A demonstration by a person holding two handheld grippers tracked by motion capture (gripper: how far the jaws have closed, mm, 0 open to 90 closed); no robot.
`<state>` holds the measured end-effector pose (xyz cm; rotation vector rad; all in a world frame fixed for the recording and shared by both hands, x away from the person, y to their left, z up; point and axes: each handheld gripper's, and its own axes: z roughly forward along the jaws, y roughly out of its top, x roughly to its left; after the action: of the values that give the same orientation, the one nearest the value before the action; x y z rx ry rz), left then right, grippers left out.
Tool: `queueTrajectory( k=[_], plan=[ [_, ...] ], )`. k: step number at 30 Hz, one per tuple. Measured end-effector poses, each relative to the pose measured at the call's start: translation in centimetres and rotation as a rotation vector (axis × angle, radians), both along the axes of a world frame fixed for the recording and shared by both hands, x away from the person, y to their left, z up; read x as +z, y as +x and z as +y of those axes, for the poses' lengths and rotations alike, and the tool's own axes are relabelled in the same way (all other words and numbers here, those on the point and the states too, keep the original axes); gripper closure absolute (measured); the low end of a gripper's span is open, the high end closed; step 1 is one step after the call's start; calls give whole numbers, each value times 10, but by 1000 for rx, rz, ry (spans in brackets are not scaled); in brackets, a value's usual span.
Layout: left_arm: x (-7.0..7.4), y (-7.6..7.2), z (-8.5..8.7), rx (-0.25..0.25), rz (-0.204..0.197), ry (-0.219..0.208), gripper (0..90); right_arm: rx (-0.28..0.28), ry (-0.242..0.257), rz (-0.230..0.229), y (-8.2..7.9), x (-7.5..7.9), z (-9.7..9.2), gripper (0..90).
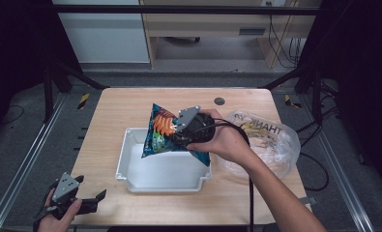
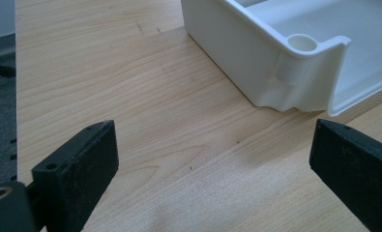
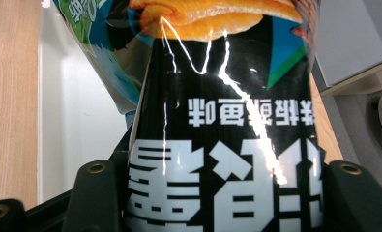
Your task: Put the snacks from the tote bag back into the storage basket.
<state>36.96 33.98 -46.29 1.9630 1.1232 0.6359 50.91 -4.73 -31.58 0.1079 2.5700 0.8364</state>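
A: Right gripper has its jaws clamped on the snack bag. In the right gripper view the pads pinch the black printed end of the bag, foil creased between them.

B: Where does the bag sit relative to the bin?

A: Held in the air, tilted, over the back of the white plastic bin. Lower corner hangs over the bin floor; can't tell whether it touches. Bin has nothing else in it.

B: Left side?

A: Left gripper is at the table's near-left corner, jaws wide apart, nothing between them. The left gripper view has the bin's corner ahead, well clear of the pads.

B: What else is out there?

A: Clear plastic shopping bag just right of the bin, under the person's right forearm, something pale inside.

B: So the step reads as dropping the snack bag into the bin.

A: Likely. To do it well: lower until the bag's bottom edge rests on the bin floor, lay it flat toward the middle, then open. Releasing high risks it tipping over the back rim. Grip is at one end, so the bag will swing; keep the descent slow. Left gripper should stay parked.
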Motion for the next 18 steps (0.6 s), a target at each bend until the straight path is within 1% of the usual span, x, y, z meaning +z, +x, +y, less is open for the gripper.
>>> queueTrajectory(
  k=[3, 9, 10, 11, 12, 13, 18],
  plan=[
    [0, 0, 0, 0, 0, 0, 31, -2, 4, 1, -1, -1, 2, 408],
    [0, 0, 0, -1, -1, 0, 31, 11, -1, 8, -2, -4, 6, 408],
    [0, 0, 0, -2, 8, -7, 31, 15, -2, 8, -2, -4, 8, 409],
    [0, 0, 0, -1, 8, -7, 31, 13, 0, 11, -2, -5, 8, 408],
    [0, 0, 0, -1, 8, -7, 31, 14, -1, 9, -2, -5, 9, 408],
    [0, 0, 0, -1, -1, 0, 31, 13, -1, 12, -3, -5, 10, 408],
    [0, 0, 0, -3, 0, 1, 31, 26, -6, 15, -3, -8, 16, 409]
  ],
)
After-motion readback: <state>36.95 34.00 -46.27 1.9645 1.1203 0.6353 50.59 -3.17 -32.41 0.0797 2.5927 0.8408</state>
